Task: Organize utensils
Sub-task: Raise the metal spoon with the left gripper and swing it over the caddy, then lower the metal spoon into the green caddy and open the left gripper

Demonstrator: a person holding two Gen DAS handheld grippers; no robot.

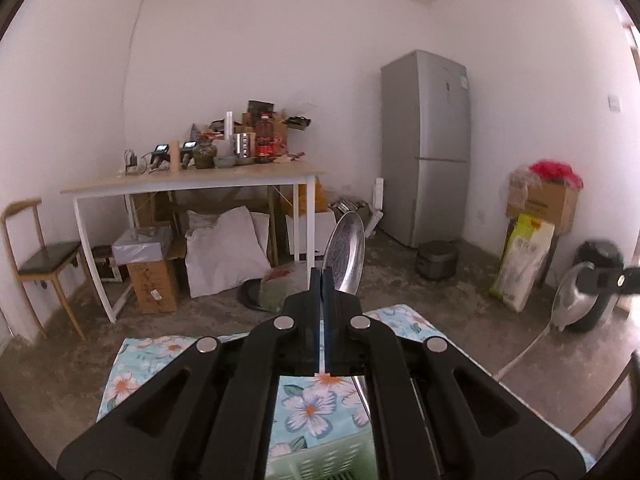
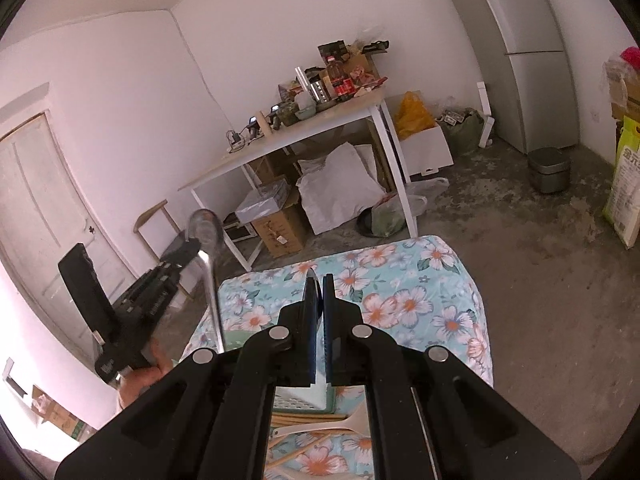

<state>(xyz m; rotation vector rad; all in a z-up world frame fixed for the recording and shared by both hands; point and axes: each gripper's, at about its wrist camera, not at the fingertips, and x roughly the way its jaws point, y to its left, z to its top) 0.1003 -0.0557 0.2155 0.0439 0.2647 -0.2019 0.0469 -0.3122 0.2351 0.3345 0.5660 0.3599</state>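
My left gripper (image 1: 322, 276) is shut on a steel spoon (image 1: 345, 256), bowl up above the fingertips, handle running down past the right finger. It shows from the side in the right wrist view (image 2: 182, 250) with the spoon (image 2: 205, 229) upright. My right gripper (image 2: 319, 280) is shut on a thin utensil edge; it appears in the left wrist view (image 1: 600, 280) gripping a steel ladle (image 1: 570, 300). A green slotted basket (image 1: 320, 464) sits on the floral-cloth table (image 1: 160, 352). A white spatula (image 2: 320, 426) and wooden chopsticks (image 2: 304, 418) lie below.
Beyond the table are a cluttered white desk (image 1: 192, 182), a wooden chair (image 1: 36, 256), boxes and sacks on the floor, a grey fridge (image 1: 428, 148), a rice cooker (image 1: 436, 259) and a black bin (image 1: 596, 320). A door (image 2: 36, 216) is at left.
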